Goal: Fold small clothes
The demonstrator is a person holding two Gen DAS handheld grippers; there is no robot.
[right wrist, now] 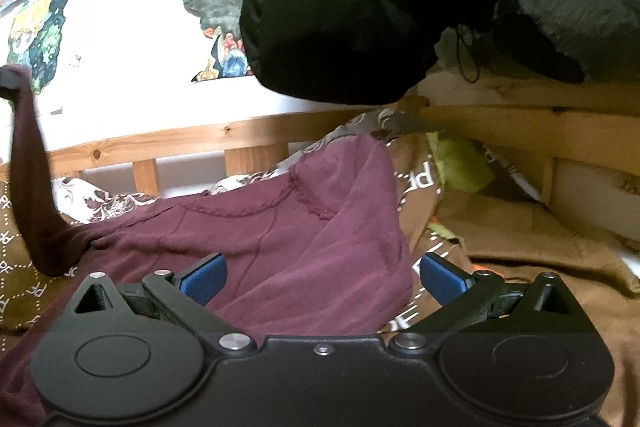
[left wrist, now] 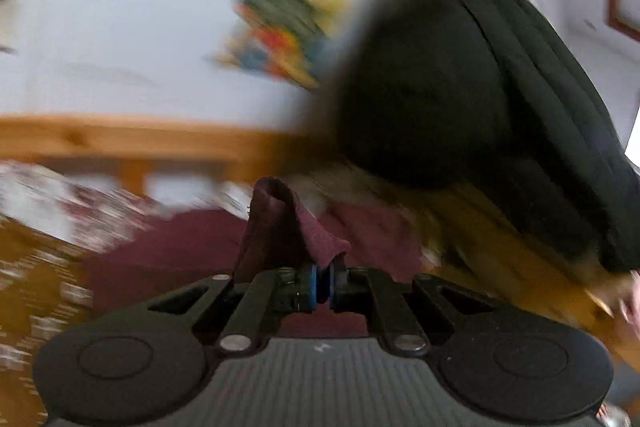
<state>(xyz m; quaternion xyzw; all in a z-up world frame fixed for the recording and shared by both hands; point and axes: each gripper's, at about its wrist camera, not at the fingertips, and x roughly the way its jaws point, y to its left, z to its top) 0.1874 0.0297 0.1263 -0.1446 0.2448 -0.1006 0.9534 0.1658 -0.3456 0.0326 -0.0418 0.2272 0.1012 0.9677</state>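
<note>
Left claw [left wrist: 323, 281] pinched closed, right claw [right wrist: 322, 277] spread wide

Black jacket [right wrist: 340, 7] overhangs upper centre. Wooden bed rail [right wrist: 168, 143] blocks the far side. Open room above maroon garment [right wrist: 280, 239], lower centre.

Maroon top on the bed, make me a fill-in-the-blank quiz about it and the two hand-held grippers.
1. The left hand-held gripper is ____ on a bunched piece of the maroon top.
2. The right hand-held gripper hovers over the top with its jaws ____.
3. The pads on the right gripper's fingers are coloured ____.
4. Behind the top runs a ____ bed rail.

Missing words: shut; open; blue; wooden
</note>
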